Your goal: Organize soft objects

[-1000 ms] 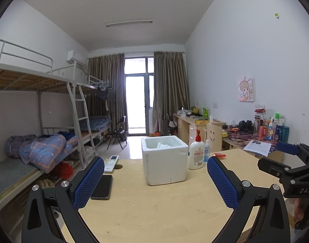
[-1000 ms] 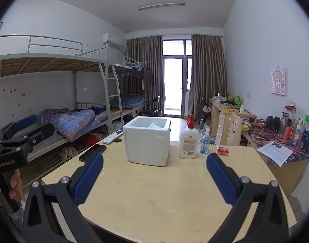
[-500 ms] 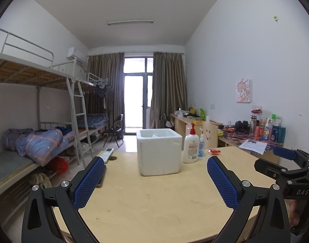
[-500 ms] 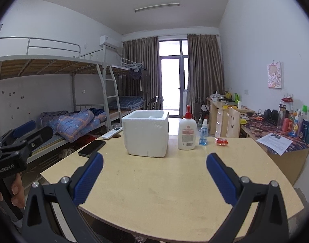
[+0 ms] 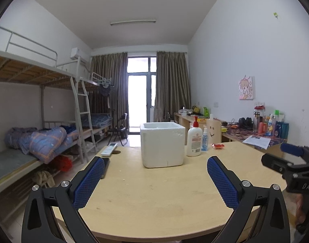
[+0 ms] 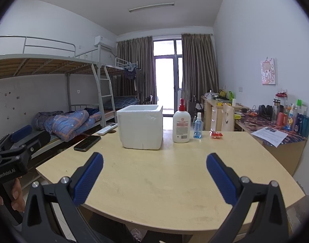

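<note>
A white foam box [image 5: 162,143] stands open-topped on the far middle of the wooden table [image 5: 154,192]; it also shows in the right wrist view [image 6: 141,126]. Its inside is hidden from here. A small red soft packet [image 5: 218,145] lies right of the bottles, also in the right wrist view [image 6: 216,134]. My left gripper [image 5: 155,162] is open and empty above the table's near edge. My right gripper [image 6: 154,159] is open and empty, level with it on the right.
A white lotion pump bottle [image 6: 181,125] and a small blue spray bottle [image 6: 198,128] stand right of the box. A black phone [image 6: 87,143] and a white remote [image 6: 107,128] lie on the left. Bunk beds stand left, a cluttered desk [image 6: 275,125] right.
Both grippers have drawn back and dropped lower, so the box and bottles look farther away and the box's inside is no longer visible. Both stay open and empty.
</note>
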`<act>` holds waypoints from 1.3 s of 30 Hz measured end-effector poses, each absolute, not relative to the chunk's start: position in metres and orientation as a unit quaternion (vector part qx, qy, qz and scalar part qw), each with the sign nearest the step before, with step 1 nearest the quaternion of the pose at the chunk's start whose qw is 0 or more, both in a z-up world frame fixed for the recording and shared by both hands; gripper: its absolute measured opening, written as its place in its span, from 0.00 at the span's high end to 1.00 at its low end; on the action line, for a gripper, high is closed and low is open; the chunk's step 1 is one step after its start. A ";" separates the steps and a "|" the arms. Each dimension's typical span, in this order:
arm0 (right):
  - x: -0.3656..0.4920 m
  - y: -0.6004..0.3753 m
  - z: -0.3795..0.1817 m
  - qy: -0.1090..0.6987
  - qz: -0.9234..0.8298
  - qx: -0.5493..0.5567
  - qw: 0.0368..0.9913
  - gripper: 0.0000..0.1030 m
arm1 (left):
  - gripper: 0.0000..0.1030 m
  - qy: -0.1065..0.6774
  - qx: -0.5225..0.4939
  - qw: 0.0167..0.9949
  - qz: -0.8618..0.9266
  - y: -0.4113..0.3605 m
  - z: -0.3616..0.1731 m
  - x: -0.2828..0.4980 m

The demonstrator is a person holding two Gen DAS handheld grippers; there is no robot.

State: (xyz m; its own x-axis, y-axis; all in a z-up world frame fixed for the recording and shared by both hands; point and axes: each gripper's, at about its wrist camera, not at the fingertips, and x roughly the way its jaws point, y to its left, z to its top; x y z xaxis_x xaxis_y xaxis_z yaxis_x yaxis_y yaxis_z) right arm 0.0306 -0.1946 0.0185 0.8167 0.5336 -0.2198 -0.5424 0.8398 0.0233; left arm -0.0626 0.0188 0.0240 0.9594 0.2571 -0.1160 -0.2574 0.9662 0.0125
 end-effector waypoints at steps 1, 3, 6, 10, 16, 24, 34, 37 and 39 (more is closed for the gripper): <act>0.030 -0.195 0.018 0.109 0.280 -0.020 0.954 0.00 | 0.01 0.058 0.000 0.990 0.130 0.018 0.024 -0.062; 0.029 -0.196 0.019 0.108 0.282 -0.019 0.953 0.00 | 0.01 0.055 0.002 0.990 0.129 0.017 0.022 -0.064; 0.029 -0.196 0.018 0.107 0.280 -0.020 0.954 0.00 | 0.01 0.054 0.006 0.989 0.135 0.015 0.019 -0.066; 0.022 -0.195 0.015 0.105 0.272 -0.021 0.956 0.00 | 0.01 0.053 0.000 0.990 0.131 0.014 0.018 -0.068; 0.019 -0.192 0.012 0.105 0.268 -0.026 0.957 0.00 | 0.01 0.064 -0.002 0.990 0.128 0.015 0.018 -0.066; 0.021 -0.192 0.014 0.103 0.262 -0.028 0.959 0.00 | 0.01 0.068 -0.007 0.989 0.128 0.015 0.018 -0.063; 0.021 -0.192 0.013 0.104 0.265 -0.028 0.958 0.00 | 0.01 0.070 -0.003 0.989 0.128 0.016 0.018 -0.064; 0.021 -0.191 0.011 0.107 0.264 -0.030 0.958 0.00 | 0.01 0.071 -0.002 0.989 0.130 0.017 0.016 -0.064; 0.020 -0.190 0.011 0.108 0.264 -0.032 0.958 0.00 | 0.01 0.074 -0.001 0.989 0.128 0.017 0.016 -0.064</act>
State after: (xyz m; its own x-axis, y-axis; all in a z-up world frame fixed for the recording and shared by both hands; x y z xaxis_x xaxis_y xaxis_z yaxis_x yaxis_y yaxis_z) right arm 0.0204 -0.1900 0.0106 0.8375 0.4984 -0.2240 -0.5121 0.8589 -0.0034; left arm -0.0642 0.0169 0.0156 0.9560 0.2540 -0.1470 -0.2543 0.9670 0.0170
